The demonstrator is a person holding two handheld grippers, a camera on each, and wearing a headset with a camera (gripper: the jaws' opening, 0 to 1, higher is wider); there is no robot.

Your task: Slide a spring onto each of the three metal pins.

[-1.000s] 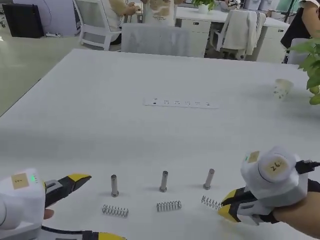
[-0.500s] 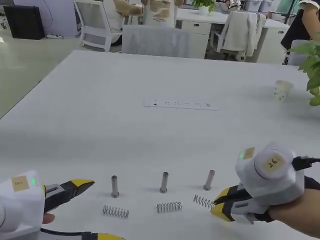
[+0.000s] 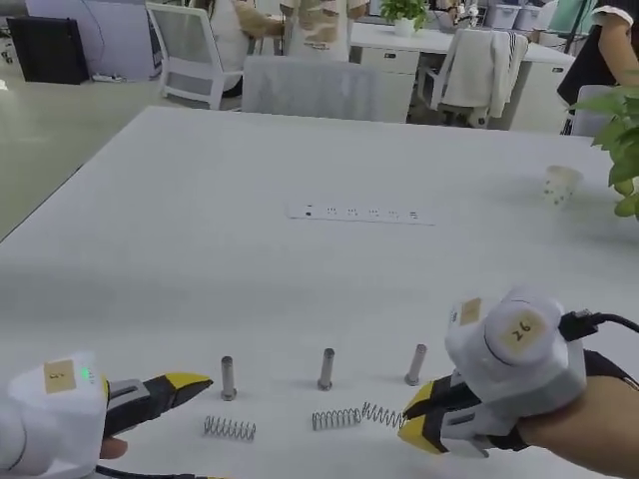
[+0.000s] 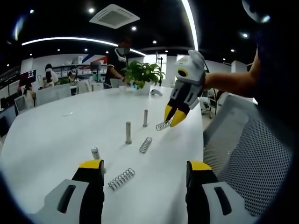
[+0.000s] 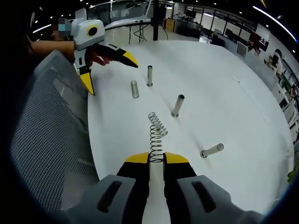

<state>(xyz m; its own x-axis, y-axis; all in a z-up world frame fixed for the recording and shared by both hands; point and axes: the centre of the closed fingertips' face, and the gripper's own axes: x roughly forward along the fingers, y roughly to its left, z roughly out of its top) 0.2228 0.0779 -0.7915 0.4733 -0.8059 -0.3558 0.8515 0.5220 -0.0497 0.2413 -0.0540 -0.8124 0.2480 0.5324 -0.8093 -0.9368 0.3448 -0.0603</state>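
Observation:
Three short metal pins stand in a row on the white table: left pin (image 3: 228,377), middle pin (image 3: 326,367), right pin (image 3: 415,364). One spring (image 3: 230,428) lies in front of the left pin and another (image 3: 335,419) in front of the middle pin. My right gripper (image 5: 156,158) is shut on one end of the third spring (image 5: 155,137). It holds this spring low over the table, free end close to the middle spring. My left gripper (image 4: 145,164) is open near the table's front left, just short of the left pin (image 4: 95,153) and its spring (image 4: 121,178).
A white power strip (image 3: 361,212) lies mid-table, and a paper cup (image 3: 561,184) and a leafy plant (image 3: 619,130) are at the far right. The table's front edge runs just behind the springs, with a mesh chair (image 5: 51,130) against it. Chairs and people are beyond the far edge.
My right gripper has moved left with the third spring, from beside the right pin to close by the middle spring. The left gripper has edged right toward the left pin.

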